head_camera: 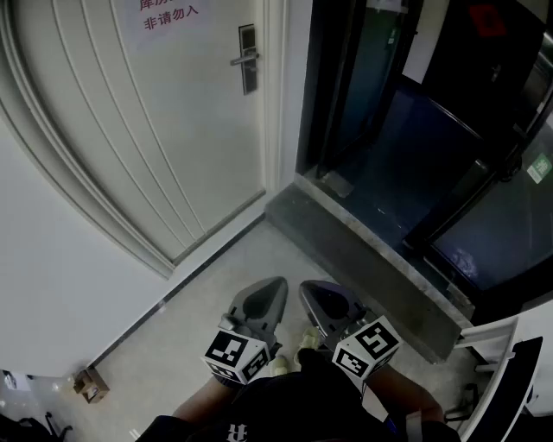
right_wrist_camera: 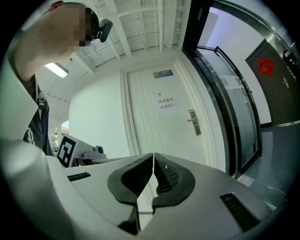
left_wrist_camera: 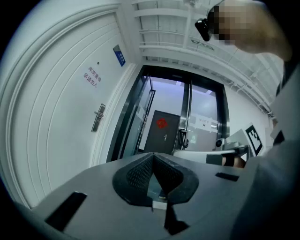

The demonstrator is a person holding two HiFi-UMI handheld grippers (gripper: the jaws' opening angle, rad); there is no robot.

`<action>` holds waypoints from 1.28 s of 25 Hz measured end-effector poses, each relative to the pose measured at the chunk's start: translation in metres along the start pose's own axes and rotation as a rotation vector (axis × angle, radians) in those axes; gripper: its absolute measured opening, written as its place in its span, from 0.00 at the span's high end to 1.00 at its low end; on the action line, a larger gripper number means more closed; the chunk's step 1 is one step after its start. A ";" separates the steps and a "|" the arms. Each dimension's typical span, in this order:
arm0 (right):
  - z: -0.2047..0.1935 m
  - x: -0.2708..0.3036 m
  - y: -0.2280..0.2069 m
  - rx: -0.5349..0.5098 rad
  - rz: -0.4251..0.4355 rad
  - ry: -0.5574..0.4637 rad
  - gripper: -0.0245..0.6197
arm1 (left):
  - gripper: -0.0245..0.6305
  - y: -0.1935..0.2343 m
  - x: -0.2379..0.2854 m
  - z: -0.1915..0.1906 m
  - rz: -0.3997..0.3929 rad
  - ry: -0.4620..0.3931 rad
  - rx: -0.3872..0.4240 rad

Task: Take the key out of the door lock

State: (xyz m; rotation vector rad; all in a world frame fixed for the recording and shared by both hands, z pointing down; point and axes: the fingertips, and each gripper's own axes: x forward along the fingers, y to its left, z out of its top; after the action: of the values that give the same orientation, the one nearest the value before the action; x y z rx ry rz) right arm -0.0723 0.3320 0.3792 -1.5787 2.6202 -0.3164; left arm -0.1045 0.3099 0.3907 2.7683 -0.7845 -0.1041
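A white panelled door (head_camera: 164, 129) stands ahead with a dark lock plate and silver handle (head_camera: 247, 59); the same lock plate shows small in the left gripper view (left_wrist_camera: 98, 117) and in the right gripper view (right_wrist_camera: 194, 122). No key can be made out at this distance. Both grippers are held low near the person's body, far from the door. My left gripper (head_camera: 275, 285) is shut with nothing between its jaws, also seen in its own view (left_wrist_camera: 153, 157). My right gripper (head_camera: 308, 289) is shut and holds nothing too (right_wrist_camera: 153, 157).
A red-lettered notice (head_camera: 168, 15) hangs on the door. Right of the door frame a grey stone threshold (head_camera: 363, 259) leads to dark glass doors (head_camera: 484, 198). A small cardboard box (head_camera: 90, 384) lies by the wall at lower left. White furniture (head_camera: 510, 371) stands at lower right.
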 end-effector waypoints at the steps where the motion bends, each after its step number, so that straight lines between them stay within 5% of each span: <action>1: 0.001 0.005 -0.007 0.004 0.005 0.000 0.94 | 0.95 0.004 0.008 0.001 0.002 0.001 -0.001; 21: 0.066 0.111 -0.209 -0.001 0.169 -0.019 0.94 | 0.95 0.084 0.218 0.046 0.163 -0.033 0.045; 32: 0.080 0.151 -0.254 -0.004 0.184 -0.022 0.94 | 0.95 0.120 0.267 0.059 0.206 -0.033 0.057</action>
State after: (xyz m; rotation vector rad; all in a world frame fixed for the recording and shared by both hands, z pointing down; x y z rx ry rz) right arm 0.0895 0.0724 0.3612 -1.3201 2.7242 -0.2806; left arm 0.0538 0.0580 0.3668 2.7251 -1.0915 -0.0884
